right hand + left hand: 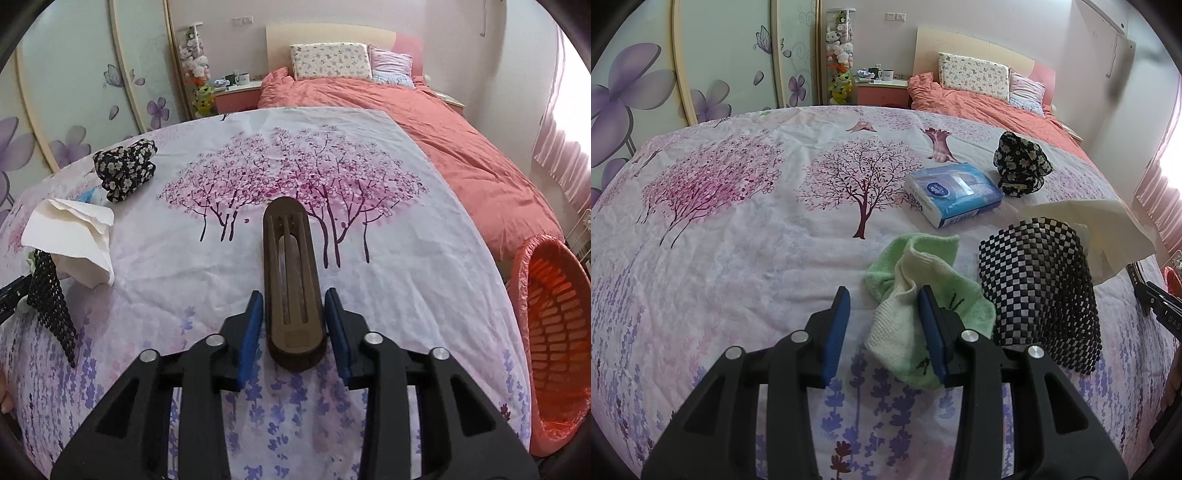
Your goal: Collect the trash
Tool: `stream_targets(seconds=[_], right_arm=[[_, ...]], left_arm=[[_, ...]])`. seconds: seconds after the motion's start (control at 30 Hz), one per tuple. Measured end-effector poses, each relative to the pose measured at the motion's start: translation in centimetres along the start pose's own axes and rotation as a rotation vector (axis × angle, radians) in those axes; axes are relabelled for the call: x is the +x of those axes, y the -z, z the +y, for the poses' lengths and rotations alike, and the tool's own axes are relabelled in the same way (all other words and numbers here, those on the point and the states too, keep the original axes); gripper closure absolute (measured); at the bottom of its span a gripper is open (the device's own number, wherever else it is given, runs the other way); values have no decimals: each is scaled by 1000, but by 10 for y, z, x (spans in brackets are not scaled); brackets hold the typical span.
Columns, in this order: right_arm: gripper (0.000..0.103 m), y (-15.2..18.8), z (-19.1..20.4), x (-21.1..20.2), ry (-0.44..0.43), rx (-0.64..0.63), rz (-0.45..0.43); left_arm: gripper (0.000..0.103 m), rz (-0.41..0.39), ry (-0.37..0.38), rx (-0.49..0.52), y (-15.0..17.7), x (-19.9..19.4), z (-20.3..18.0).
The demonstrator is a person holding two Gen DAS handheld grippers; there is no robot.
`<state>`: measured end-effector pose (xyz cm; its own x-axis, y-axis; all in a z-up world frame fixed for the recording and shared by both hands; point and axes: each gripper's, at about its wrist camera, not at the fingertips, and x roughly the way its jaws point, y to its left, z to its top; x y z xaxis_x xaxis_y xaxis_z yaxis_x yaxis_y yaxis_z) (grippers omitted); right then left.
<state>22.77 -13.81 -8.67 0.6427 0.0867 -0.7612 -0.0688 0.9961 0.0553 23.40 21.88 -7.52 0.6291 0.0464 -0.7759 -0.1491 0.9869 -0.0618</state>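
Note:
My left gripper (884,297) is open, low over the floral bedsheet; its right finger rests against a green and cream cloth (919,291). A black-and-white mesh mat (1039,288) and crumpled white tissue (1108,232) lie to its right. My right gripper (293,299) is open, its jaws on either side of the near end of a long brown wooden holder (291,273), not squeezing it. The tissue (74,236) and mesh mat (51,306) show at the right wrist view's left. An orange-lined trash basket (554,332) stands at the right beside the bed.
A blue tissue pack (953,194) and a black floral fabric bundle (1021,162) lie further back on the sheet (738,221). The bundle (123,171) also shows at the right wrist view's left. Beyond are an orange duvet (461,147), pillows, a nightstand and wardrobe doors.

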Motion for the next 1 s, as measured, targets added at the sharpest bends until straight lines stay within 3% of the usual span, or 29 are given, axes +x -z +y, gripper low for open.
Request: stream_targets(seconds=[0.13,0.23,0.43,0.5,0.57,0.73,1.0], right_arm=[[70,1,-4,-2,-12,22,-6],[70,2,-4,-2,-8,13,-4],[70,1,-3,0,9,-4,0],[70,1,-4,0,10,-8,0],[70,2,-4,0,10,-7,1],[70,5,-5,-3,-7,-11,-6],[70,8,-11,-32,-15,-19,-83]], left_arm=[[62,-1,-3,8,-2,-1,1],[53,-4,-7,15,-1,-3,2],[53,0,14,16,0,-6,-3],[55,-6,18,24,-1,-7,-8],[68,-2,18,38,-2,-6,-14],[89,-1,32,33,-3,-4,-17],[92,-74,37,22,-10,-36,-11]])
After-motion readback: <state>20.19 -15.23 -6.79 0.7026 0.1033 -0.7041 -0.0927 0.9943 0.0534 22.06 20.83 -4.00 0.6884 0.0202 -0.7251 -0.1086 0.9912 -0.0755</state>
